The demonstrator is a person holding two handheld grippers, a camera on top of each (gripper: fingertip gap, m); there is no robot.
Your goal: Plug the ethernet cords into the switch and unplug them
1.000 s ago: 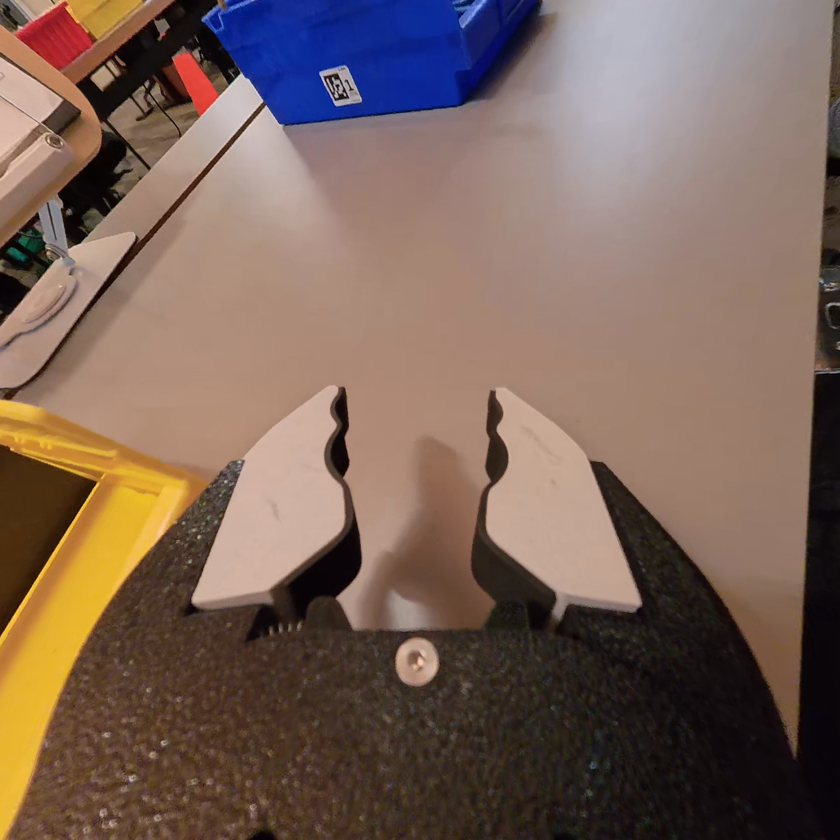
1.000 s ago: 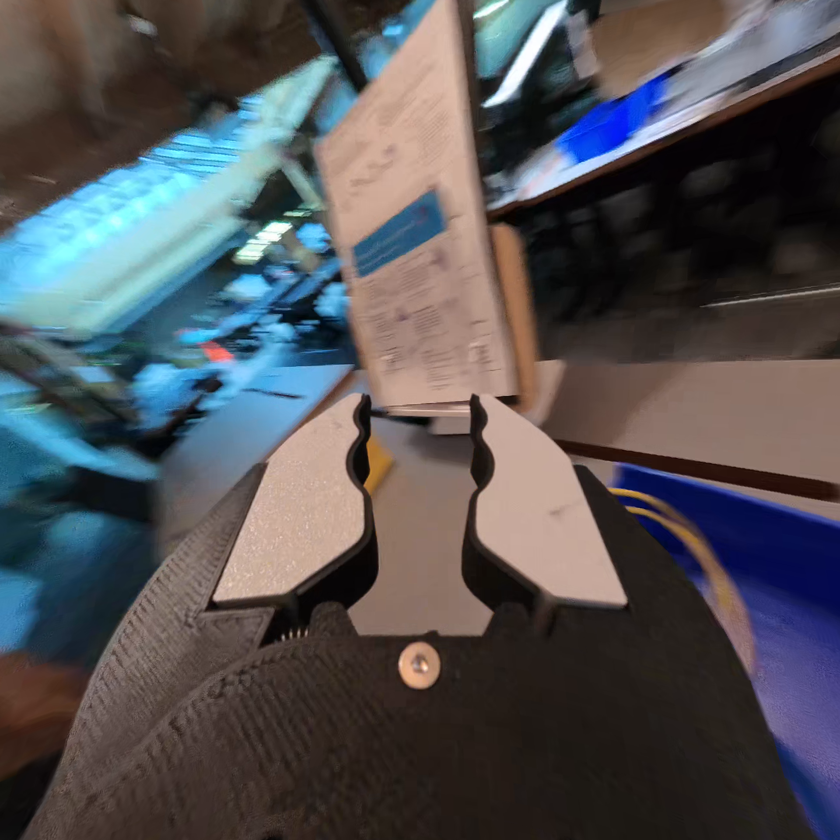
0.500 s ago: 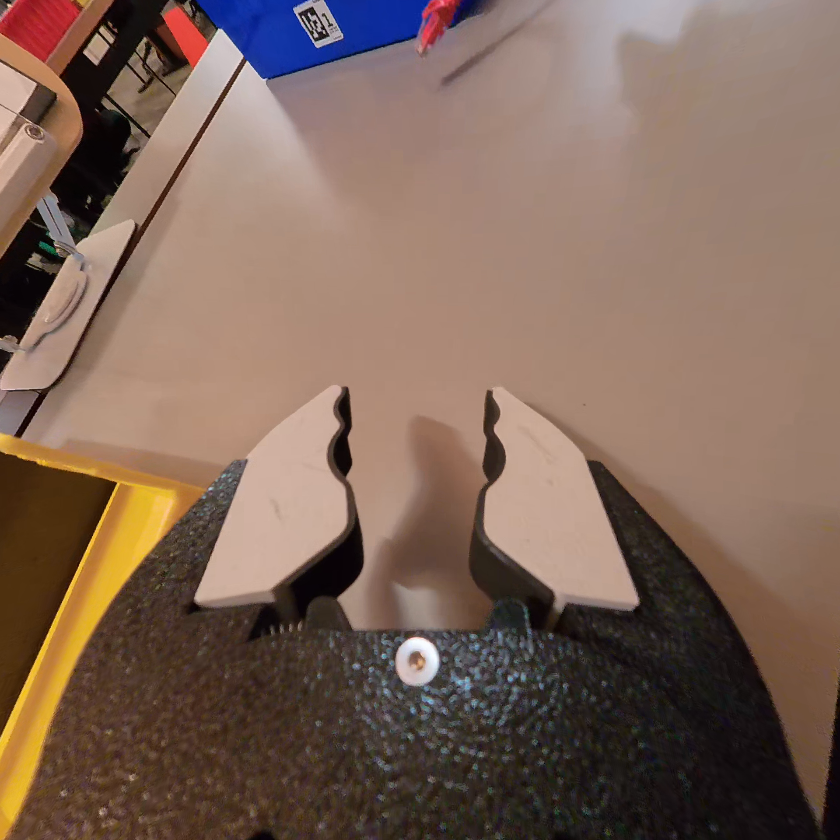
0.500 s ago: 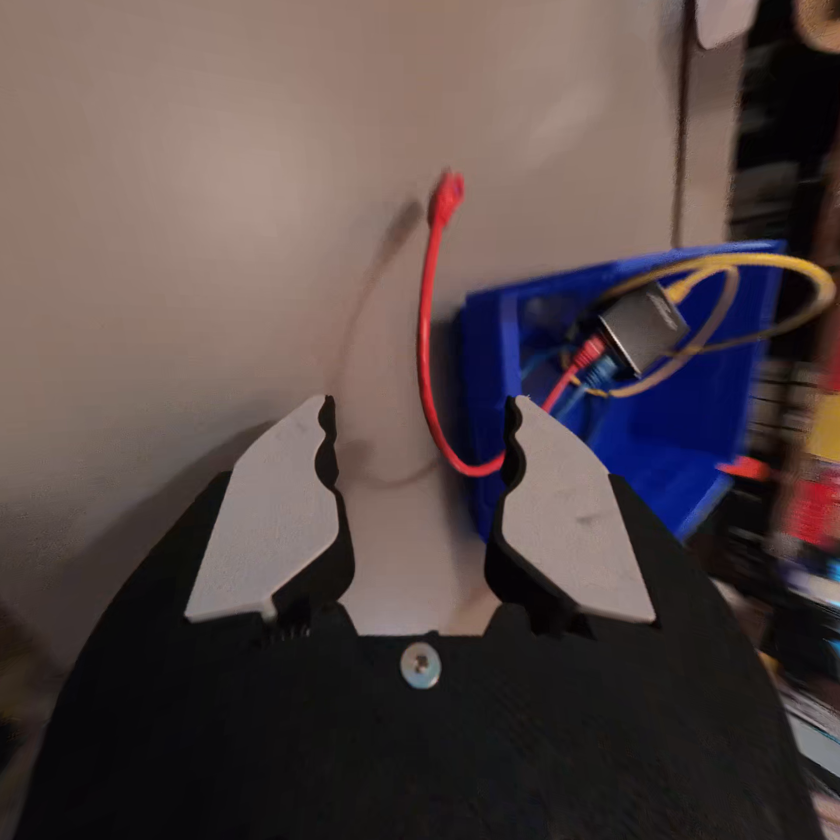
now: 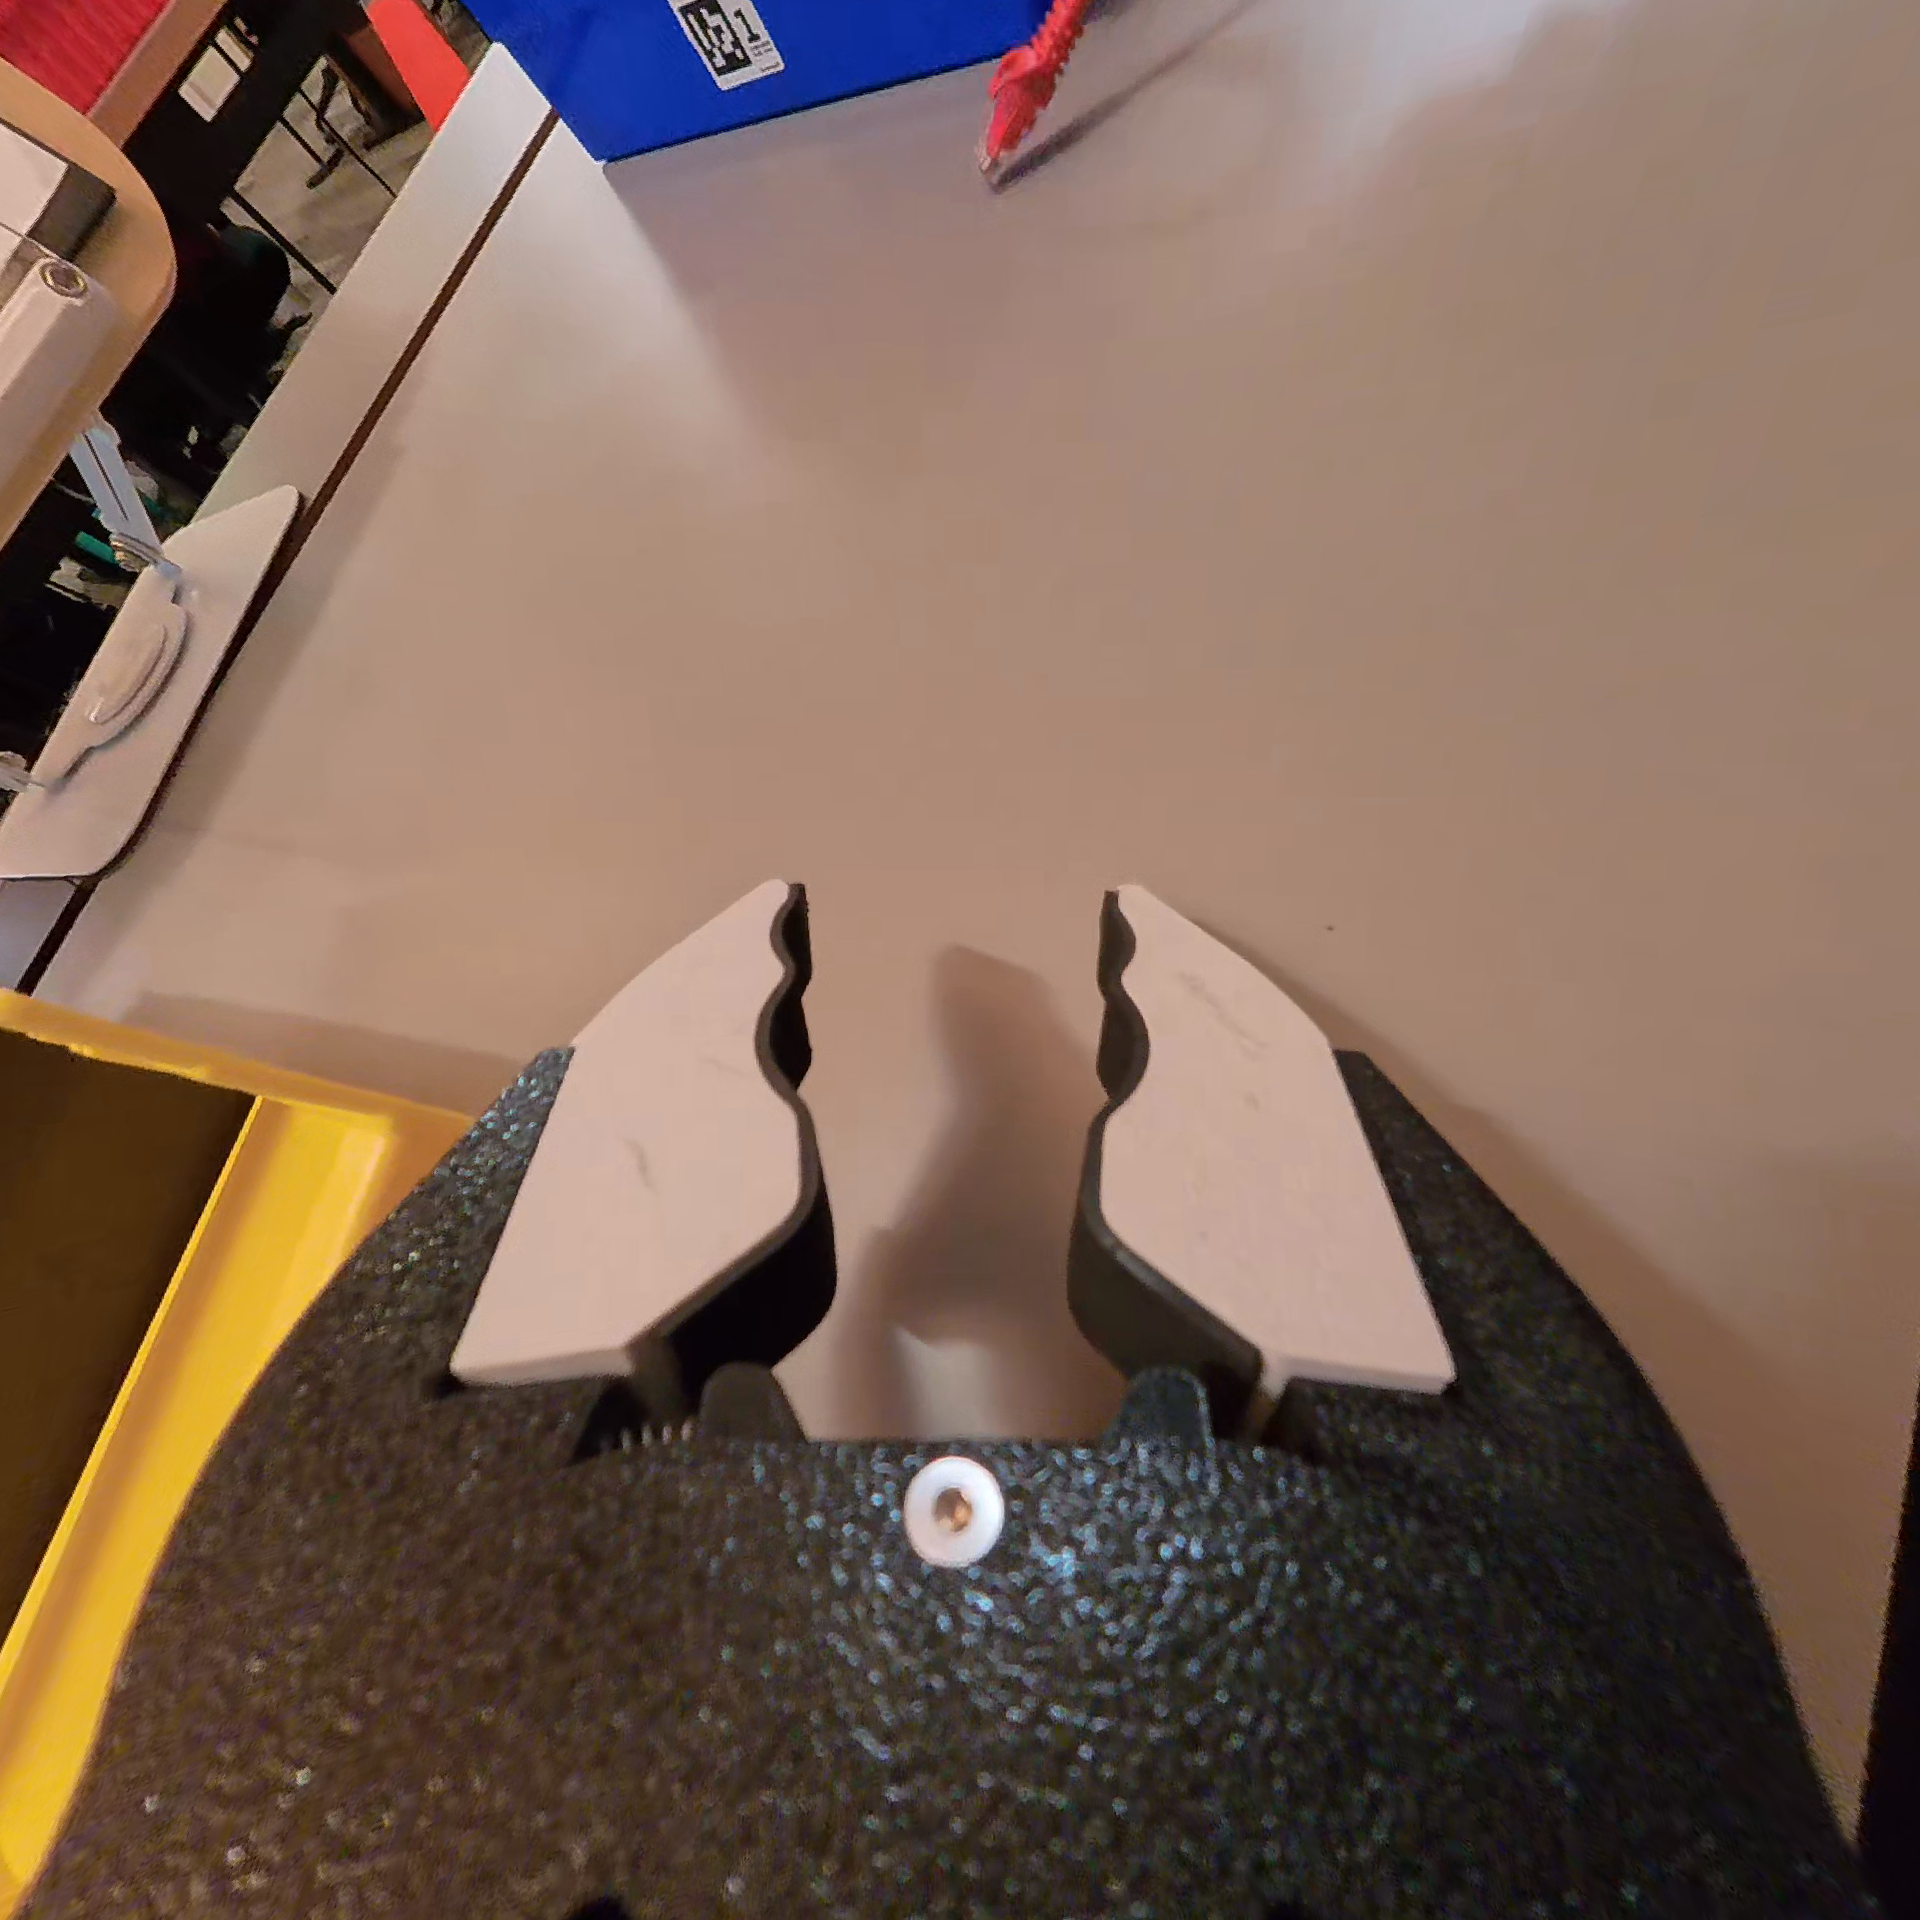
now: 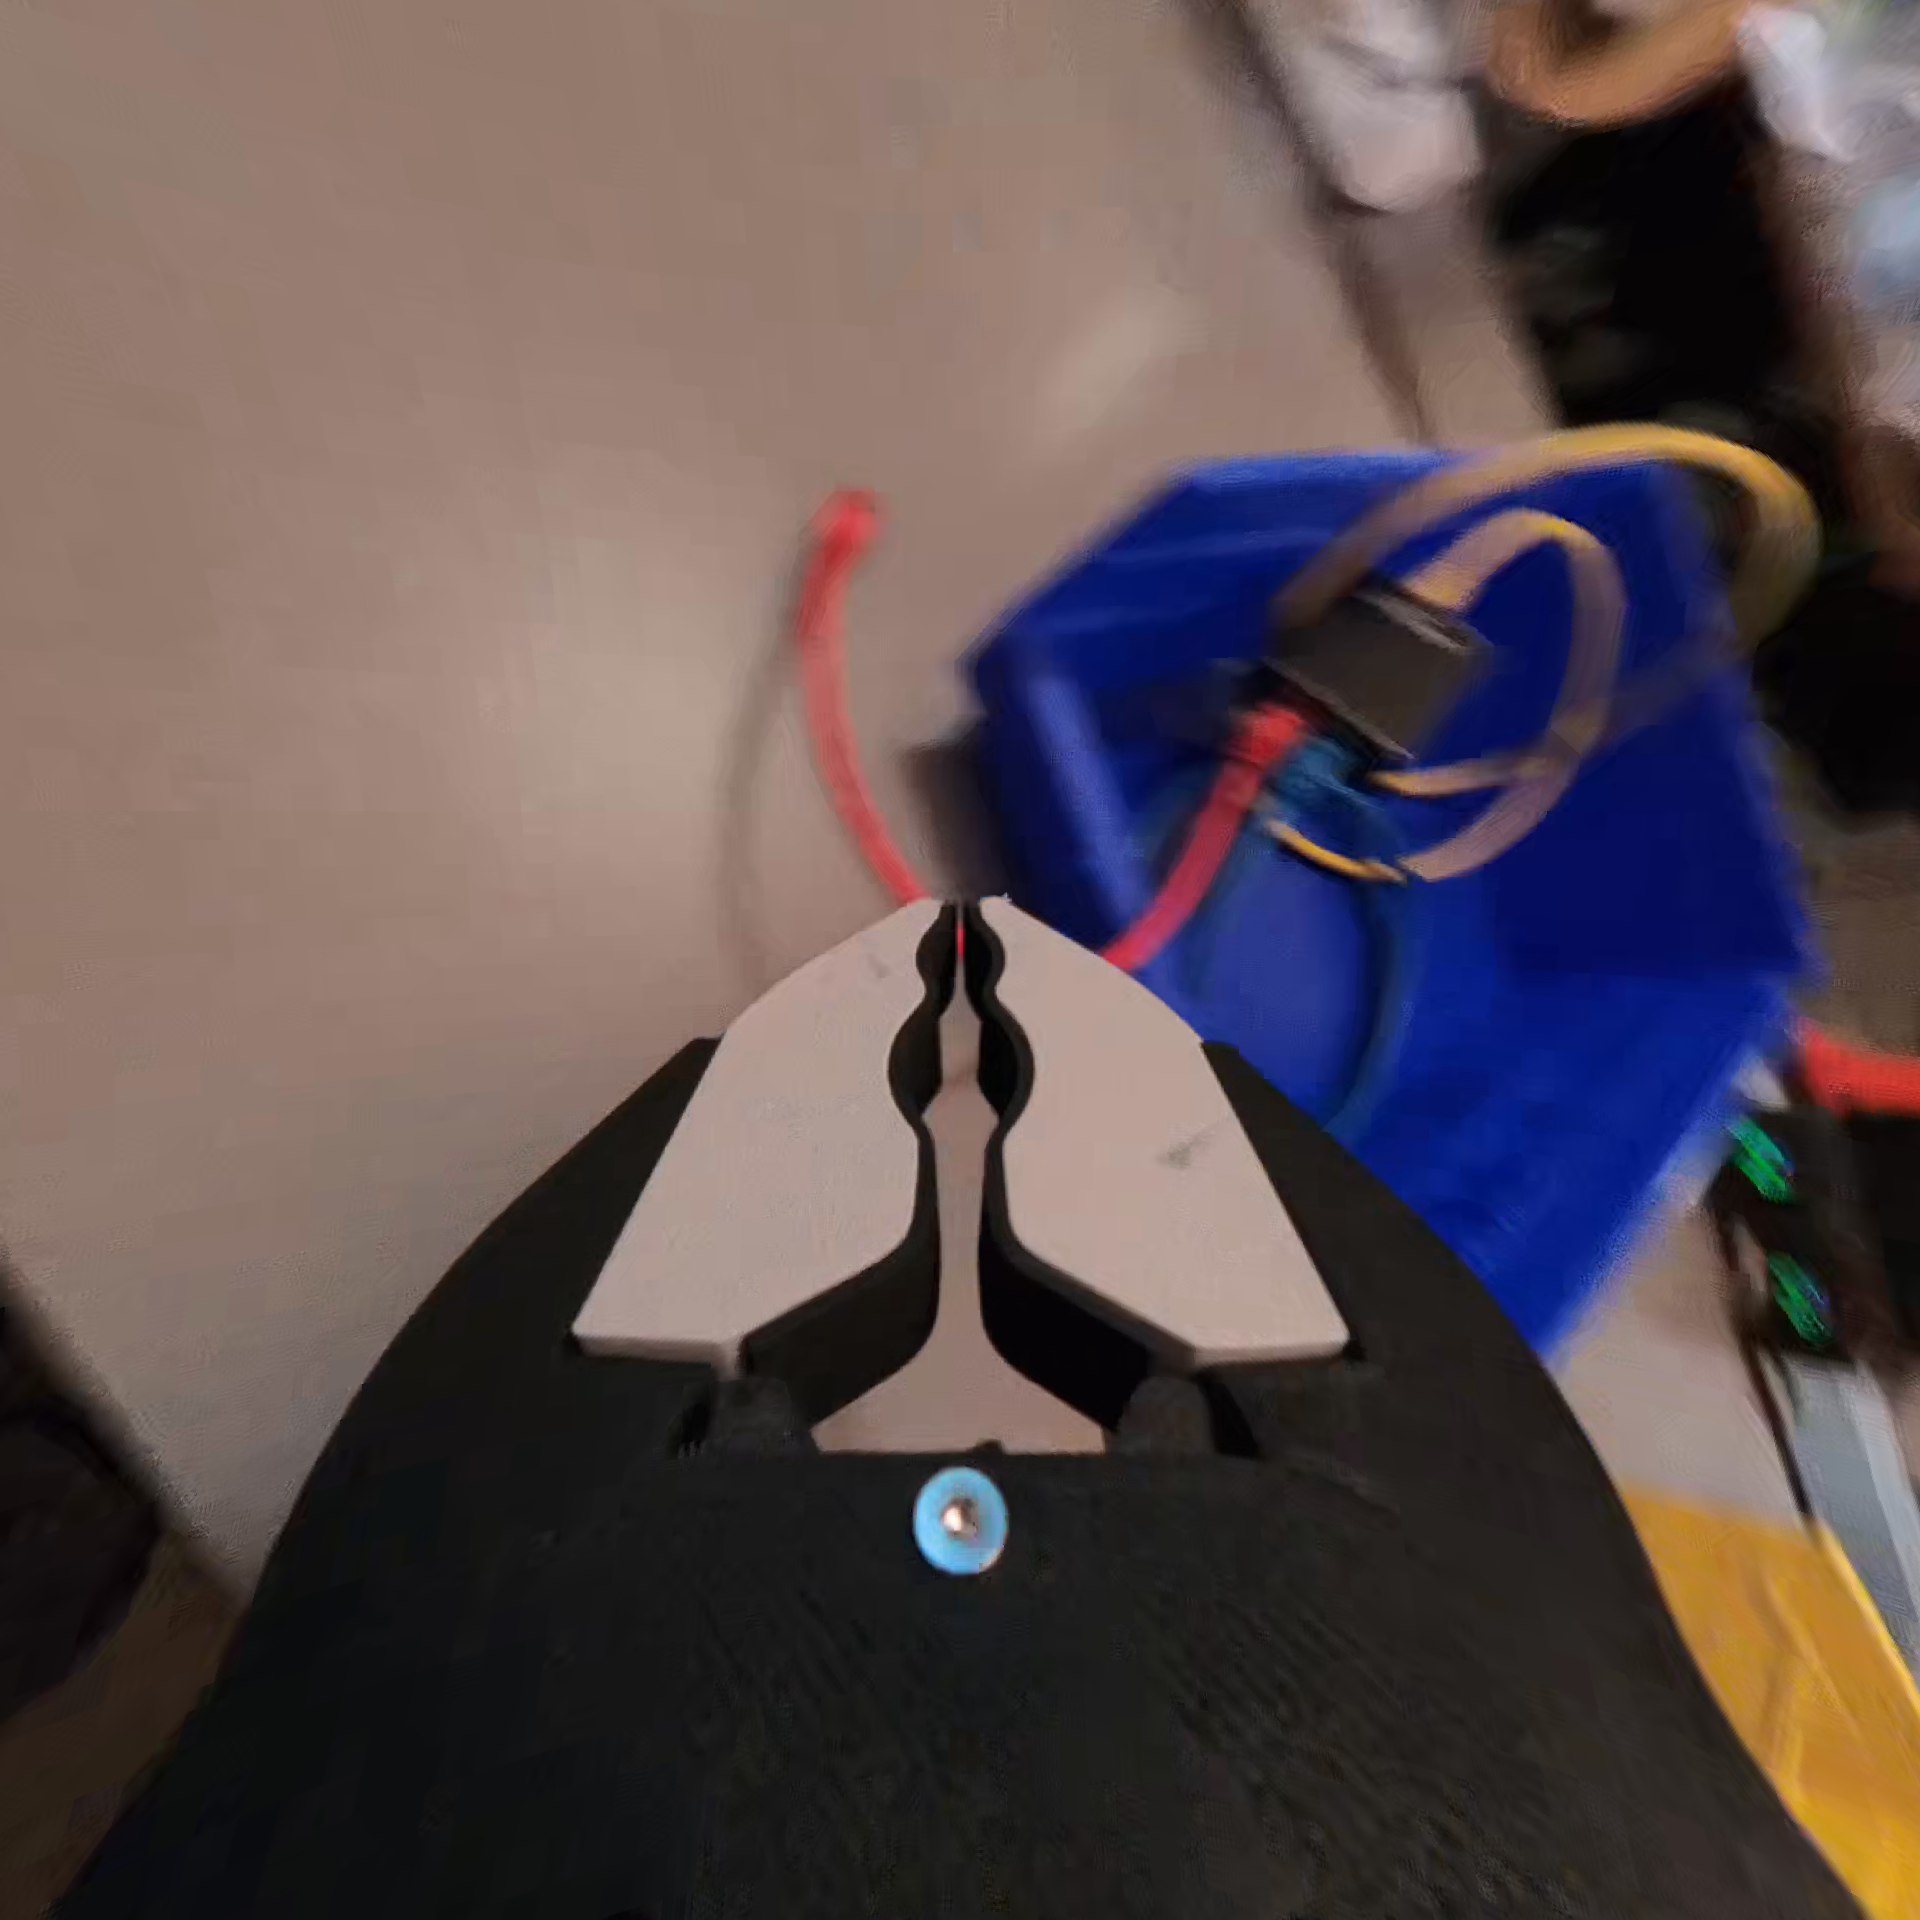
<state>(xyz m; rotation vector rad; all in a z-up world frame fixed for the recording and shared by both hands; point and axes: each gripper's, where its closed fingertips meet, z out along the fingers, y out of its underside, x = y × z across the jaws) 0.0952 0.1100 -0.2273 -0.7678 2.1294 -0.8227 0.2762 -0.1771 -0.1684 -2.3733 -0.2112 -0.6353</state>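
In the blurred right wrist view my right gripper (image 6: 960,906) is shut on a red ethernet cord (image 6: 836,727). The cord runs from the dark switch (image 6: 1382,665) in the blue bin (image 6: 1558,987), through the fingertips, and ends in a free red plug (image 6: 847,514) over the table. Yellow (image 6: 1662,468) and blue cords (image 6: 1314,790) also sit at the switch. My left gripper (image 5: 951,909) is open and empty, low over the bare table. The red plug (image 5: 1029,83) shows at the far top of the left wrist view, next to the blue bin (image 5: 727,62).
A yellow bin (image 5: 135,1299) stands close at the left of my left gripper. The grey table (image 5: 1143,520) stretches ahead. Its left edge borders a second table and a flat grey stand base (image 5: 125,686). Dark clutter lies beyond the blue bin.
My right gripper swung down to the blue bin, then closed on the red cord. The red plug came out over the table. My left gripper crept slightly forward and stayed open.
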